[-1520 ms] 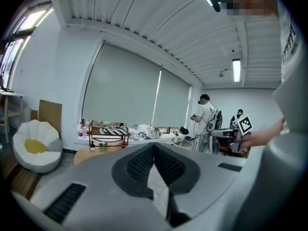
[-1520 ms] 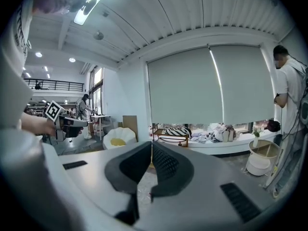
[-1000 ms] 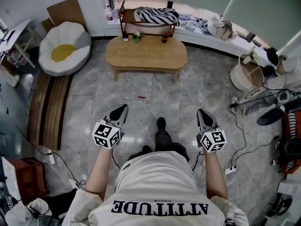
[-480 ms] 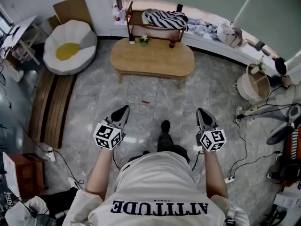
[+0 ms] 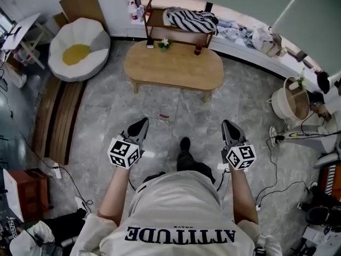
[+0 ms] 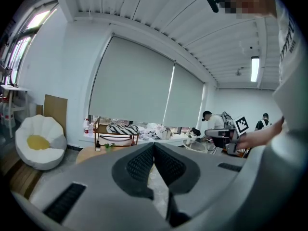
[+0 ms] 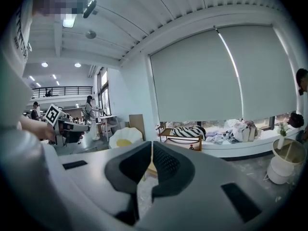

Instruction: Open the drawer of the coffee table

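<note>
Grey stone floor (image 5: 106,116) runs the length of the room, and pale blinds (image 6: 139,81) are drawn along the far window wall. Near that wall stands the coffee table (image 5: 173,68), oval and wooden, straight ahead of the person (image 5: 181,217) and well apart from them. I can't pick out its drawer from this side. Left of it sits a white seat (image 5: 80,49) with a yellow centre. A low rack (image 5: 178,28) holding a striped cloth (image 5: 192,20) stands at the table's far edge, and a round basket (image 5: 279,105) is off to the right. The left gripper (image 5: 141,122) and right gripper (image 5: 228,125) are held out side by side over bare floor, each with its jaws pressed together on nothing. A small red scrap (image 5: 164,116) lies on the floor between them and the table.
</note>
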The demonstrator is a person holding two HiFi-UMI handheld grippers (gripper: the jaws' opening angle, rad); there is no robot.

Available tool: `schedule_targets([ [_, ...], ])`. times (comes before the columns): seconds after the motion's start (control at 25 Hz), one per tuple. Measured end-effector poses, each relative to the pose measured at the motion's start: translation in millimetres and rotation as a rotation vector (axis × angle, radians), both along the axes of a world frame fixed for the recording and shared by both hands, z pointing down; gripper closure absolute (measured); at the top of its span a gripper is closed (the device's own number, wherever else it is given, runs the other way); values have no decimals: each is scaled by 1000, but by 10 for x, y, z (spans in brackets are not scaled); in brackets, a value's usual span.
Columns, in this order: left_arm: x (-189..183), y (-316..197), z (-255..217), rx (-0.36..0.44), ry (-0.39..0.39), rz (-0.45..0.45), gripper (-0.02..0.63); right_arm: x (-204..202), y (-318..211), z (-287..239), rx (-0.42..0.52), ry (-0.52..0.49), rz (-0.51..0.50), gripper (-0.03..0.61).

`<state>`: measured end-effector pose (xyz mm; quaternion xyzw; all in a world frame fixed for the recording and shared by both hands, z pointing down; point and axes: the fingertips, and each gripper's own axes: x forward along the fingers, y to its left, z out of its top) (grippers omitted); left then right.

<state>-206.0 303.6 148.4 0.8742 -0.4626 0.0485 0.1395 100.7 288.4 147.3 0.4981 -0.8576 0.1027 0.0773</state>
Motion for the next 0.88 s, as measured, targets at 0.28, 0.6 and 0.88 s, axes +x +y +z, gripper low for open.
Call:
schedule_targets([
  [0.28,188,-498,24,-31,-3,-23,594,65,-599,45,-25,-21,-40,558],
  [0.6,543,-1188,70,-50,-7,-47,594,328,-1320,192,-63,-34,-78,558],
  [0.88,784,-1684,136,-85,-10,-76,594,534,-1932,316,-111,-75,-103,557],
])
